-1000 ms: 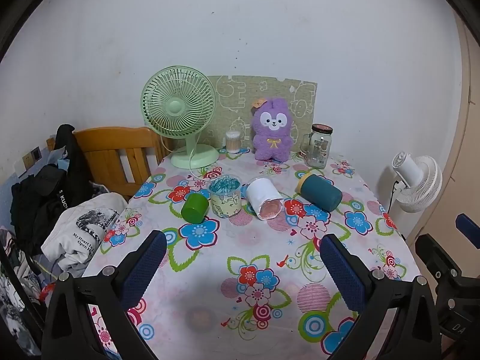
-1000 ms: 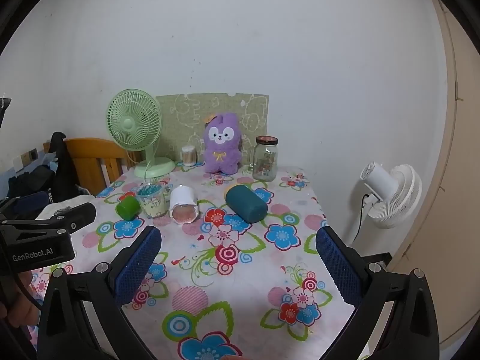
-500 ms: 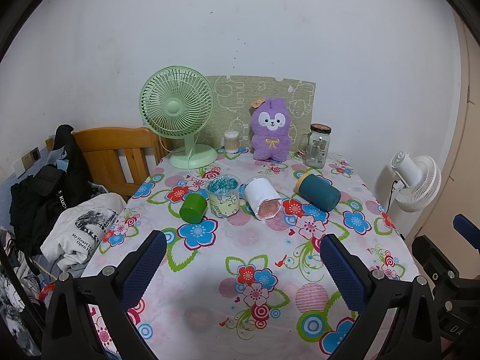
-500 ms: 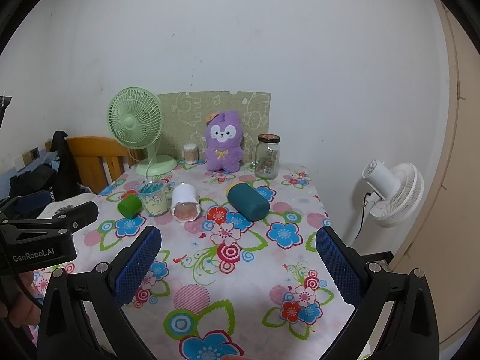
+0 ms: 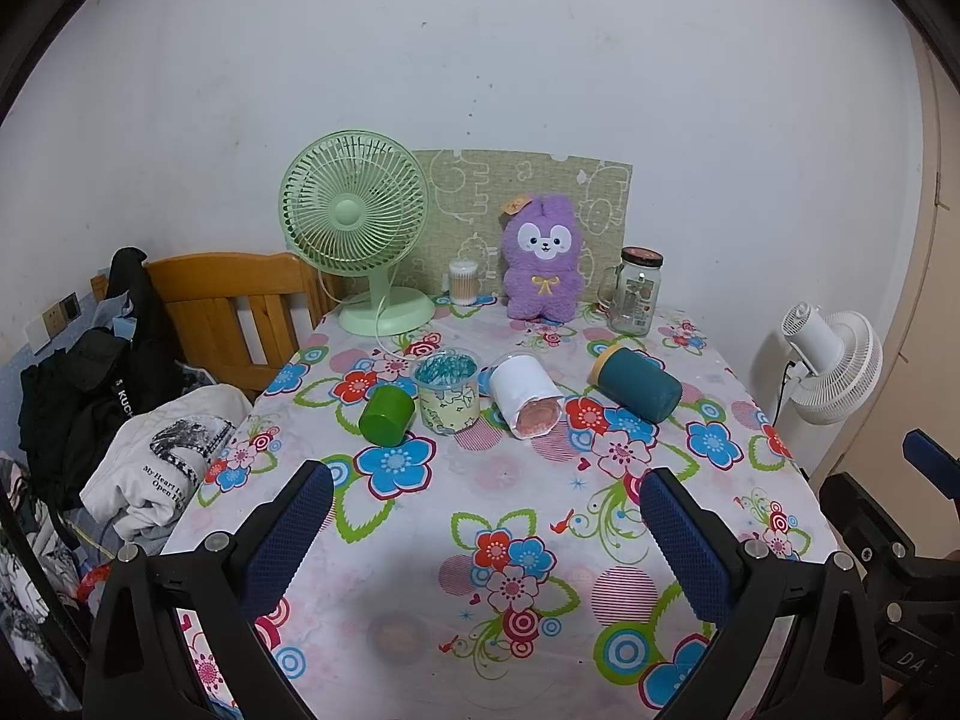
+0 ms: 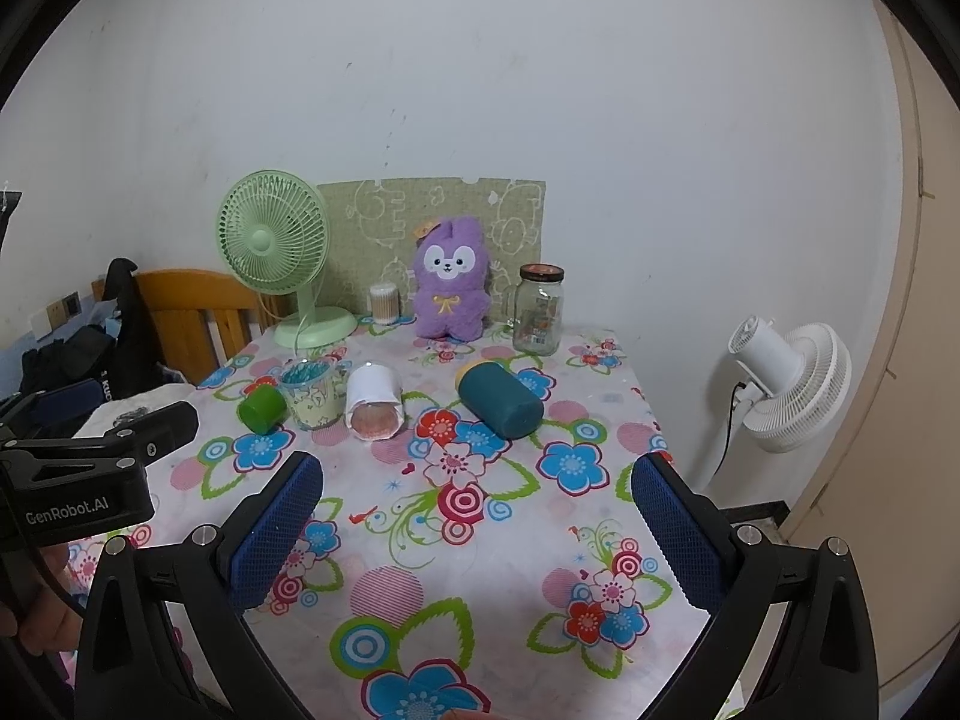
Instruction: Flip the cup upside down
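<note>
- Left tongs [image 5: 483, 519], seen from the left wrist, stand wide apart with nothing between the blue pads, hovering above the near part of the counter [image 5: 420, 570] with its flowered cloth.
- Four cups sit in a row mid-counter: a small green plastic cup [image 5: 387, 415] on its side, a clear plastic cup printed with cartoons [image 5: 448, 399] upright just beside it, a white cup with a pink inside [image 5: 527, 395] on its side, and a dark teal cup with a yellow rim [image 5: 637, 383] on its side, apart to the right.
- Behind them stand a pale green desk fan [image 5: 360, 228], a purple plush rabbit [image 5: 543, 258] and a glass jar [image 5: 636, 291].
- Right tongs [image 6: 477, 513], seen from the right wrist, also gape wide and hold nothing.
- From here the teal cup [image 6: 501, 399] lies nearest the tongs, the white cup [image 6: 373, 401] and green cup [image 6: 261, 409] further left.
- A white floor fan [image 6: 792, 384] stands beside the counter.
</note>
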Demonstrator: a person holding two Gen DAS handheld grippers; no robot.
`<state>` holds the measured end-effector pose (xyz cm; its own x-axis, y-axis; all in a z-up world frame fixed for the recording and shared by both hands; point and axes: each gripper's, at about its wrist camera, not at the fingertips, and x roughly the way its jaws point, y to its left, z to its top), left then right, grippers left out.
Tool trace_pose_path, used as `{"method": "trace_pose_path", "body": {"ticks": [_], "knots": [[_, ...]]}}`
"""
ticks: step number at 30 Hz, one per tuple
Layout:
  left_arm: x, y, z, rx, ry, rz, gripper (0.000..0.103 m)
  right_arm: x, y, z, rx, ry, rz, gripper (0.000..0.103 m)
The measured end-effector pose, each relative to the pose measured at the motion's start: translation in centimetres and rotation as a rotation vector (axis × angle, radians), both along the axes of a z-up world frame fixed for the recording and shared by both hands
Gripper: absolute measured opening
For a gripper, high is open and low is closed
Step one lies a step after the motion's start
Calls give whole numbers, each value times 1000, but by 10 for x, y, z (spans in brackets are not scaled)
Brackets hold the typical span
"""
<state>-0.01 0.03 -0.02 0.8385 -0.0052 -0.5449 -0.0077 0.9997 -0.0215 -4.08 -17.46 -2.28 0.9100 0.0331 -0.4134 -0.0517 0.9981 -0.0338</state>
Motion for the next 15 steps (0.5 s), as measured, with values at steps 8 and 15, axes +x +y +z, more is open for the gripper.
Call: {"method": "trace_pose_path", "body": {"ticks": [8,15], "knots": [[-1,-1,-2,0,3,-1,103,2,2,-1,0,13,3,103],[-2,-5,-4,1,4,-3,103,6,0,-4,10,31,6,103]]}}
